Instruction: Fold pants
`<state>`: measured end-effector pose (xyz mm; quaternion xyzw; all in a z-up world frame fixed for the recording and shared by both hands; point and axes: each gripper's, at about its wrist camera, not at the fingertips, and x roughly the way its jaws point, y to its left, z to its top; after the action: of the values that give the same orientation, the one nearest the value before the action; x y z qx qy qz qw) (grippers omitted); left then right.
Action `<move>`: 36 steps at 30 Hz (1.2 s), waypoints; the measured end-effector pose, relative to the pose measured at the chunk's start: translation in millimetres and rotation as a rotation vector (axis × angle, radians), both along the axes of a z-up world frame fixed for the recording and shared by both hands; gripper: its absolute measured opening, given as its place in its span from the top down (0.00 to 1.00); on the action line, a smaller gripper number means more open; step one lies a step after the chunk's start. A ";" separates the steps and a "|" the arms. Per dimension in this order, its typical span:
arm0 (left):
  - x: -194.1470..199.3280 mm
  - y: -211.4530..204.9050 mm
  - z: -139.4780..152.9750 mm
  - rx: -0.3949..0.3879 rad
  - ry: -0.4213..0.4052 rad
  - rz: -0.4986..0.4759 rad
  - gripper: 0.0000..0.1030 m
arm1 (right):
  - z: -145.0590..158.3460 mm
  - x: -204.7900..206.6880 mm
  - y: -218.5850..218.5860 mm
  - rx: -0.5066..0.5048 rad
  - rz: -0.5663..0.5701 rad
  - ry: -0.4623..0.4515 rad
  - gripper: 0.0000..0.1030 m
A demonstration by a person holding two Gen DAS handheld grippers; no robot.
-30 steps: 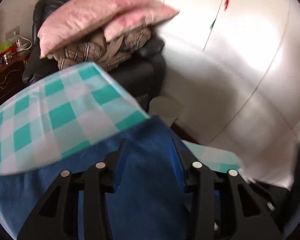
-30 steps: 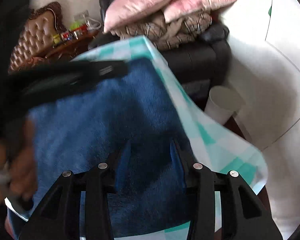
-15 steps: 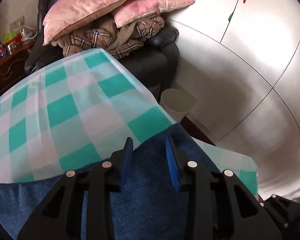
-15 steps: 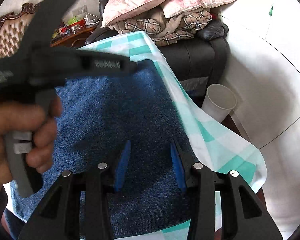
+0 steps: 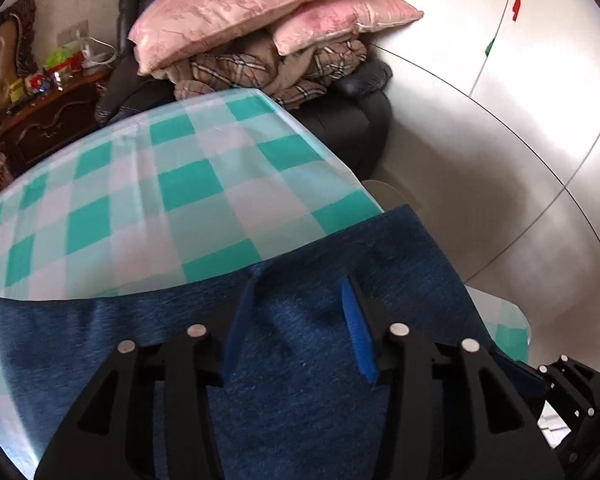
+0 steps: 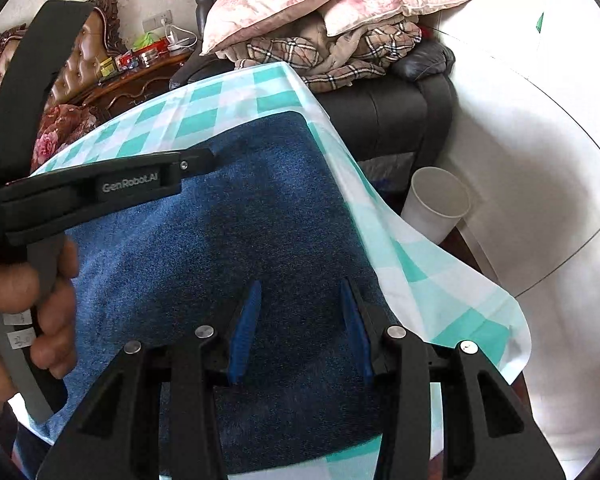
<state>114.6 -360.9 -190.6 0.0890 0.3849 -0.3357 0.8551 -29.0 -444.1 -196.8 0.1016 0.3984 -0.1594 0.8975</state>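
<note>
Blue denim pants (image 5: 380,248) lie flat on a table under a teal and white checked cloth (image 5: 180,184). My left gripper (image 5: 299,284) hovers low over the pants near their far edge. Its jaws are opening, with flat denim below the blue pads and nothing pinched. My right gripper (image 6: 300,284) stands over the near right part of the pants (image 6: 220,220), pads apart and gripping no fold. In the right wrist view the left gripper's black body (image 6: 140,184) crosses the pants, with a hand (image 6: 28,304) on its grip.
Behind the table, a black armchair (image 6: 400,108) carries pink pillows (image 5: 240,12) and a plaid blanket (image 5: 260,72). A white cup (image 6: 436,204) stands on the floor beside the cloth's hanging corner (image 6: 480,320). A cluttered wooden cabinet (image 5: 48,120) is at the left and white doors (image 5: 520,120) at the right.
The left gripper's pads narrowed, then spread wider, and it shifted so that more denim lies under it. The right gripper has stayed where it was.
</note>
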 end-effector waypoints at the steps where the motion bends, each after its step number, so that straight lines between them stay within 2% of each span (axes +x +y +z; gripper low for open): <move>1: -3.4 4.0 4.4 -0.013 -0.010 0.000 0.51 | 4.0 -4.4 2.2 -0.009 -0.007 -0.014 0.57; 2: -7.0 8.1 8.2 -0.023 -0.019 0.000 0.47 | 8.6 -11.5 7.4 -0.043 -0.018 -0.031 0.53; 3: -10.3 12.5 10.2 -0.018 -0.029 0.014 0.37 | 10.3 -15.6 11.7 -0.071 -0.025 -0.035 0.47; 6: -12.4 19.4 2.8 0.003 -0.011 0.028 0.34 | 5.2 -23.3 17.4 -0.100 -0.040 -0.014 0.47; 8: -9.8 19.7 -10.7 0.054 0.011 0.043 0.26 | -4.0 -22.5 17.8 -0.121 -0.045 0.016 0.47; 10: -11.1 19.7 -18.0 0.070 0.025 0.033 0.18 | -7.6 -21.7 18.7 -0.139 -0.042 0.024 0.46; 13: -25.7 24.5 -10.5 0.098 -0.069 0.057 0.08 | -7.8 -20.5 19.6 -0.146 -0.044 0.029 0.46; 14: -30.6 27.0 -5.7 0.105 -0.098 0.066 0.07 | -7.6 -20.5 19.0 -0.141 -0.046 0.028 0.46; 16: -41.7 39.5 8.4 0.094 -0.149 0.100 0.02 | -6.9 -20.7 19.4 -0.143 -0.047 0.029 0.46; 20: -61.9 70.4 28.5 0.087 -0.191 0.137 0.02 | -5.8 -23.1 23.5 -0.154 -0.051 0.036 0.45; 27: -125.6 143.3 46.2 0.008 -0.233 0.212 0.02 | 2.5 -47.3 39.1 -0.150 -0.068 0.036 0.39; 31: -160.2 171.2 43.7 -0.070 -0.155 0.172 0.02 | 15.2 -73.7 52.2 -0.149 -0.094 0.004 0.36; 36: -189.3 185.0 42.5 -0.037 -0.106 0.184 0.02 | 25.7 -99.4 75.3 -0.145 -0.100 -0.009 0.36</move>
<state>-74.7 -175.9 -148.1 0.0553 0.3395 -0.2577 0.9029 -128.4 -368.8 -171.1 0.0570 0.3762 -0.2320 0.8952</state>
